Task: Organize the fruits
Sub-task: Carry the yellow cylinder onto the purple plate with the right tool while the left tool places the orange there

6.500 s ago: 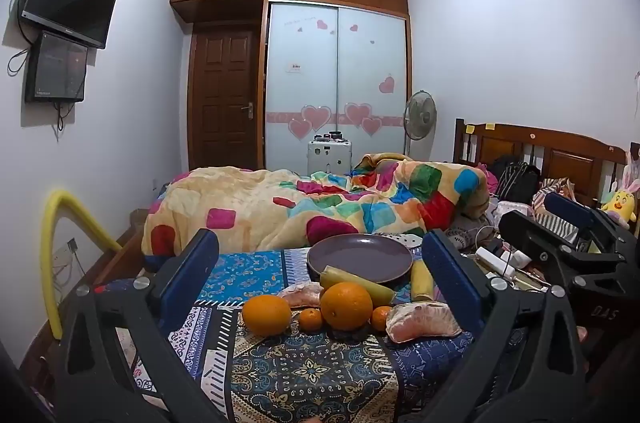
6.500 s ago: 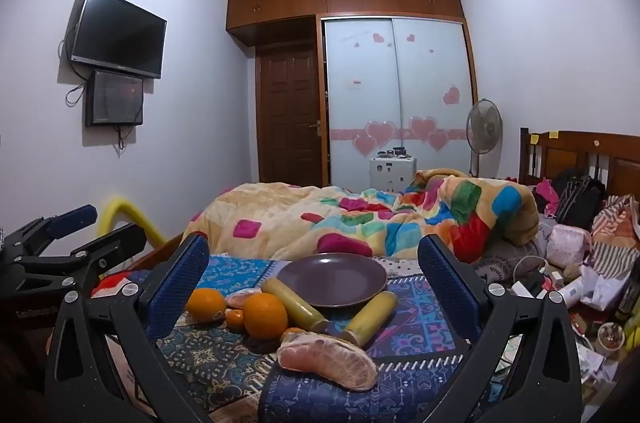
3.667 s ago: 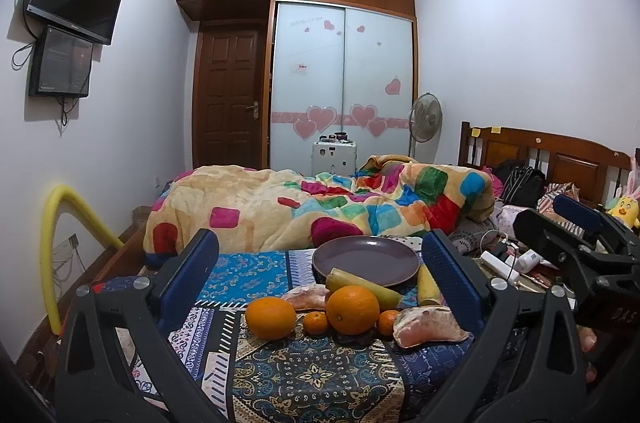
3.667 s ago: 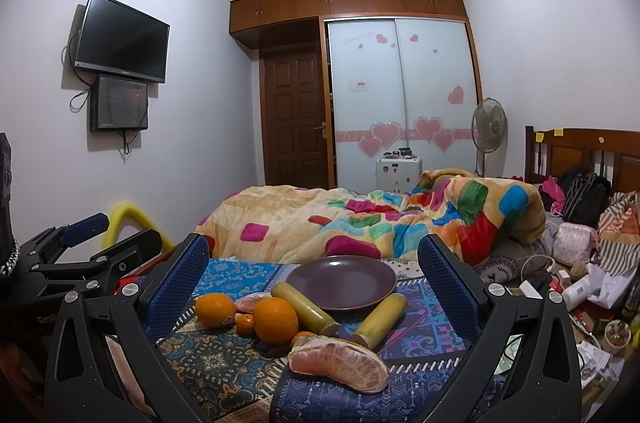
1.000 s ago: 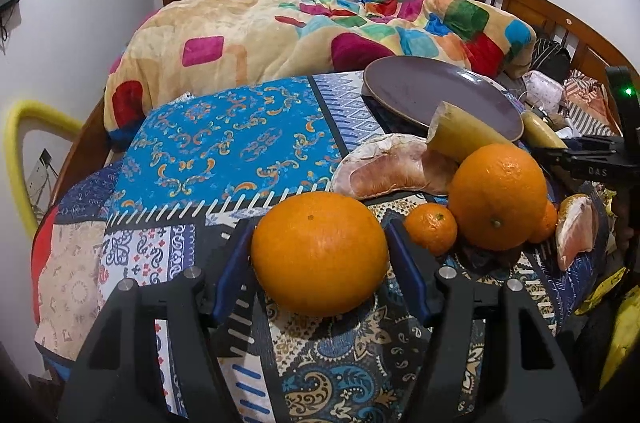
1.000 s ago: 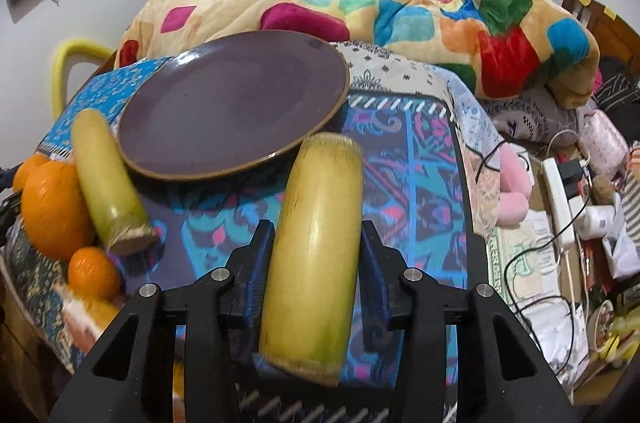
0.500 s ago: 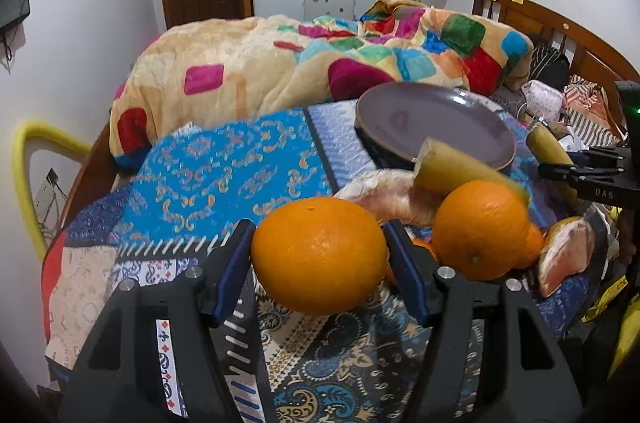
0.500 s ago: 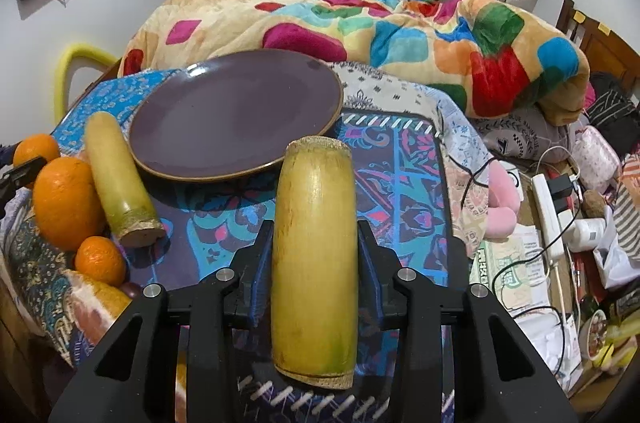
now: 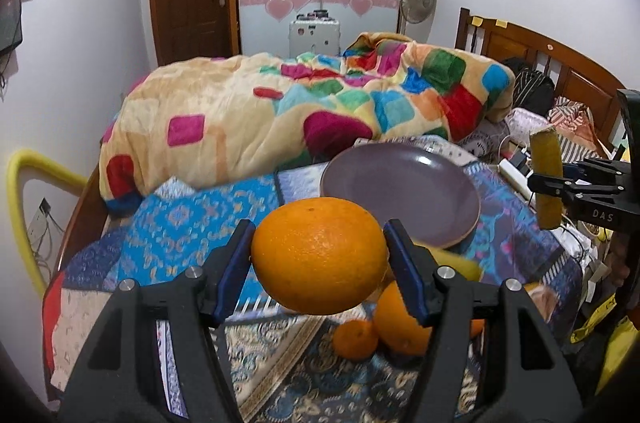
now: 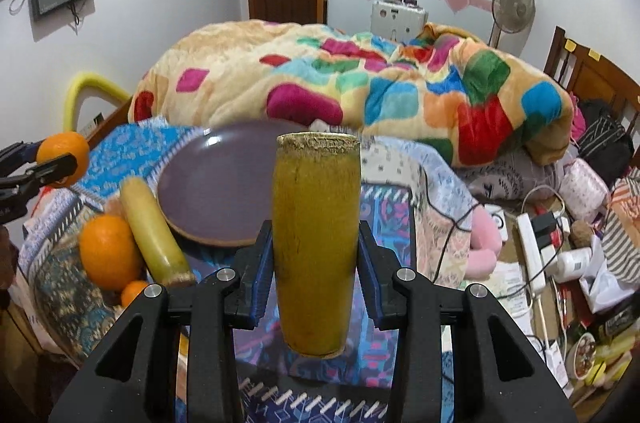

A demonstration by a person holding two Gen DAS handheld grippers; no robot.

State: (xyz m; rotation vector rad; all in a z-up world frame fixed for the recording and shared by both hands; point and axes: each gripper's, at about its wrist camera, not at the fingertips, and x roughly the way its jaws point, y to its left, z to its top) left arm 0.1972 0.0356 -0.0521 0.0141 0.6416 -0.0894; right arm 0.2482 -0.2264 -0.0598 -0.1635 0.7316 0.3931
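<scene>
The left gripper (image 9: 320,259) pinched an orange (image 9: 319,255) clear of the cloth (image 9: 192,223), just short of the plate (image 9: 400,183). The right gripper (image 10: 316,263) clamped a yellow stalk (image 10: 316,235) upright, lifted in front of the plate. Another orange (image 10: 108,251) and stalk (image 10: 154,235) lay beside the plate.

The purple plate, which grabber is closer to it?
Hard to say. The left gripper, holding an orange, and the right gripper, holding a yellow stalk, both hover just short of the plate.
</scene>
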